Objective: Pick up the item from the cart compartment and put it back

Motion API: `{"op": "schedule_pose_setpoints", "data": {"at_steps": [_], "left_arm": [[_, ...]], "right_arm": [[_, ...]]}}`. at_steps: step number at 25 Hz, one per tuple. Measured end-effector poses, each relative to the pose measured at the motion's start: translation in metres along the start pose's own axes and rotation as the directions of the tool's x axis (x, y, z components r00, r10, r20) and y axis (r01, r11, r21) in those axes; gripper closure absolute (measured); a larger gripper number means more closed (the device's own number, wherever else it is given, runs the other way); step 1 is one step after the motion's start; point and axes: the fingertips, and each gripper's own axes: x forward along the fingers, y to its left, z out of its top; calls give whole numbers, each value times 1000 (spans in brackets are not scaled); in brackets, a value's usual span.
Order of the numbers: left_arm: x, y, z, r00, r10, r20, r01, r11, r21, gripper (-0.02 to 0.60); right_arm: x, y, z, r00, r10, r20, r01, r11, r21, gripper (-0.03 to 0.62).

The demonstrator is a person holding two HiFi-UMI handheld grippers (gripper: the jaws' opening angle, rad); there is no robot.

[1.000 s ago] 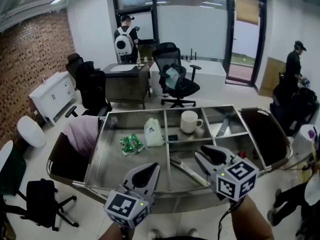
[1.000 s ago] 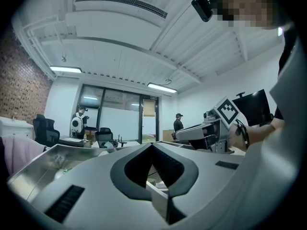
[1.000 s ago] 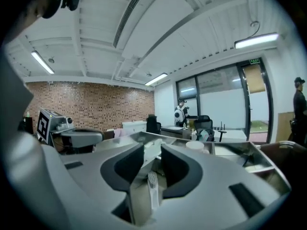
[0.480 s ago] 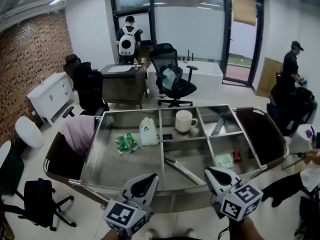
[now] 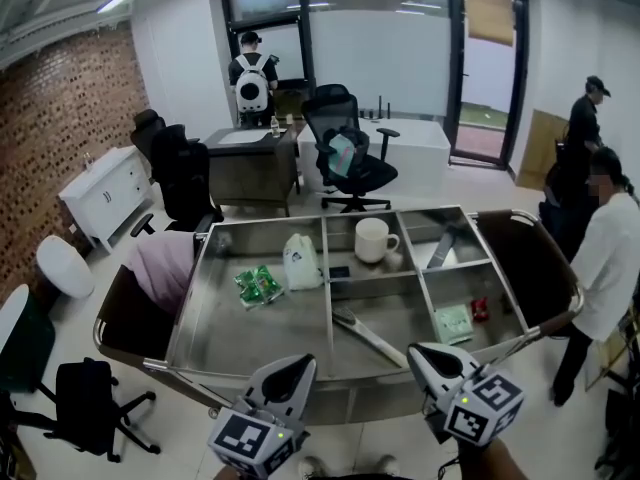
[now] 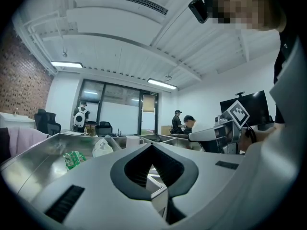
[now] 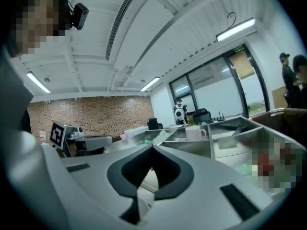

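Observation:
The steel cart has several compartments. In the left one lie a green packet and a white bag. A white mug stands at the back middle. A long flat tool lies in the middle compartment, and a pale green packet and a small red item lie on the right. My left gripper and right gripper hover at the cart's near edge, both shut and empty. The same shut tips show in the left gripper view and the right gripper view.
A person in a white shirt stands close to the cart's right end. Office chairs, a desk and a white cabinet stand behind. A black bag lies on the floor at the left.
My right gripper has pulled back from over the middle compartment to the near edge and its jaws have shut, empty. A person in white has walked in at the right.

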Motion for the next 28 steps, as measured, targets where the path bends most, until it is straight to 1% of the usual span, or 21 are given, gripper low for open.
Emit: {"op": "schedule_pose_setpoints", "data": {"at_steps": [3,5,8,19,23,28], "left_arm": [[0,-1,-1,1000,0,-2,0,1000,-4,581],[-1,-2,-2,1000,-1,-4,1,1000,-5,581],[-1,-2,-5,1000,-3,-10,3,1000,-8,581],[2,0,-9,1000,-15,-24,14,1000,-4,581],[2,-1,-8,1000,-15,-16,15,1000,-6,581],[1,-2,-7,1000,-18,-17,18,1000,-1,581]], "right_arm": [[1,-2,-3,1000,-15,-10,15,1000,-6,579],[1,-3,-5,999,-26,-26,25,999,-35,580],[1,-2,-6,999,-23,-33,21,997,-70,580],[9,6,-9,999,-9,-50,4,996,-87,580],[11,6,-9,999,-1,-40,-3,994,-107,580],[10,8,-7,999,-1,-46,-4,994,-108,580]]}}
